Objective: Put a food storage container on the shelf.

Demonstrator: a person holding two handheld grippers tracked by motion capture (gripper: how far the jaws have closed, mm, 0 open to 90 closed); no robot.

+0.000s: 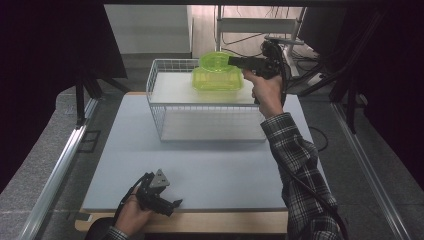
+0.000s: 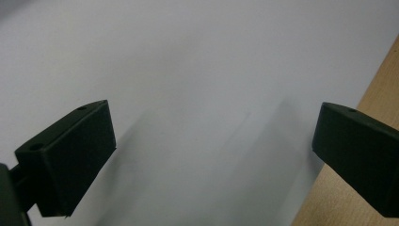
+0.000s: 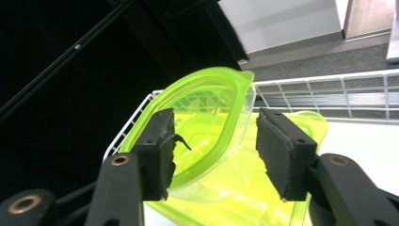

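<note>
One green lid [image 3: 207, 117] sits between the parted right gripper [image 3: 214, 150] jaws.

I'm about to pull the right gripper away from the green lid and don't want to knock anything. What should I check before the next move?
1. Right gripper jaws off the lid: ok; pads stand apart on either side of its rim, with a gap at the right one.
2. Lid seated flat on the green container: not ok; it leans tilted over it.
3. Container inside the wire basket: ok.
4. Lid will stay put once the gripper leaves: cannot tell.
5. Left gripper empty and out of the way: ok; jaws open over the bare table near its front edge.
</note>
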